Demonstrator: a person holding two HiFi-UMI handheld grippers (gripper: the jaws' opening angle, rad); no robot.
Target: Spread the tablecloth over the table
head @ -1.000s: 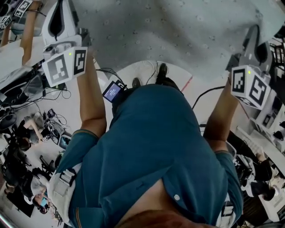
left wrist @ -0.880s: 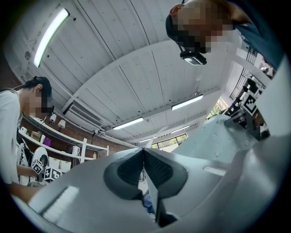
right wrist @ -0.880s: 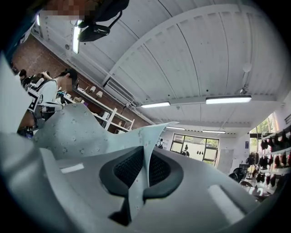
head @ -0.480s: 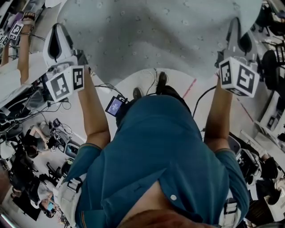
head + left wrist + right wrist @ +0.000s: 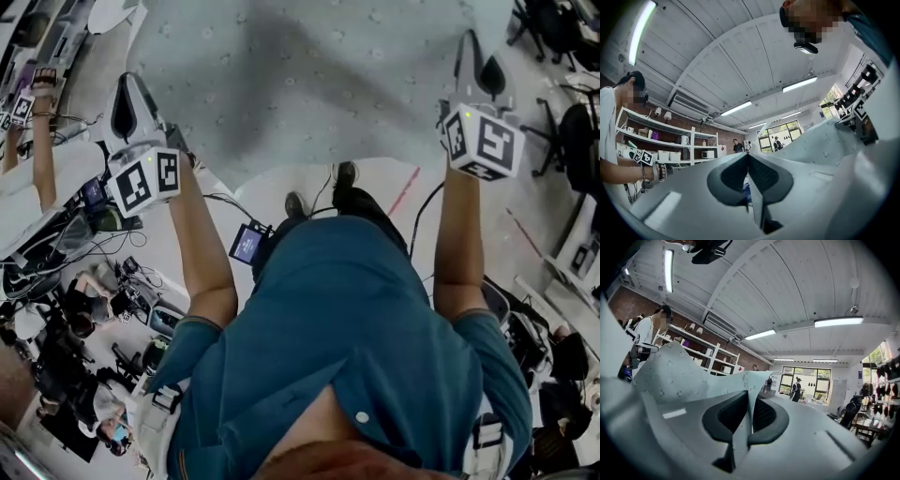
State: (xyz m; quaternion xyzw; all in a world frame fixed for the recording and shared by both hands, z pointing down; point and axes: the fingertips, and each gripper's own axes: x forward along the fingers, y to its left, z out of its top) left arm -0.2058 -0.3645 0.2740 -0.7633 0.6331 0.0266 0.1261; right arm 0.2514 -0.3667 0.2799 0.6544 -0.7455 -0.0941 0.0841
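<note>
The tablecloth (image 5: 309, 84), pale grey-green with small flower dots, hangs stretched in the air across the top of the head view. My left gripper (image 5: 129, 86) is shut on its near left edge. My right gripper (image 5: 475, 47) is shut on its near right edge. In the left gripper view the cloth (image 5: 820, 145) billows to the right of the closed left gripper (image 5: 748, 157), and a thin fold runs between the pads. In the right gripper view the cloth (image 5: 670, 366) rises to the left of the right gripper (image 5: 751, 401). No table shows in any view.
Below the cloth are the floor with a red line (image 5: 405, 192), my shoes (image 5: 342, 173) and a small lit screen (image 5: 247, 244) at my waist. Cables and gear (image 5: 84, 281) lie at the left. Another person's arm (image 5: 37, 141) holds marker cubes. Office chairs (image 5: 572, 141) stand at the right.
Both grippers have moved up in the head view, the right one also leftward. The cloth's near edge has risen with them, uncovering more floor and both shoes.
</note>
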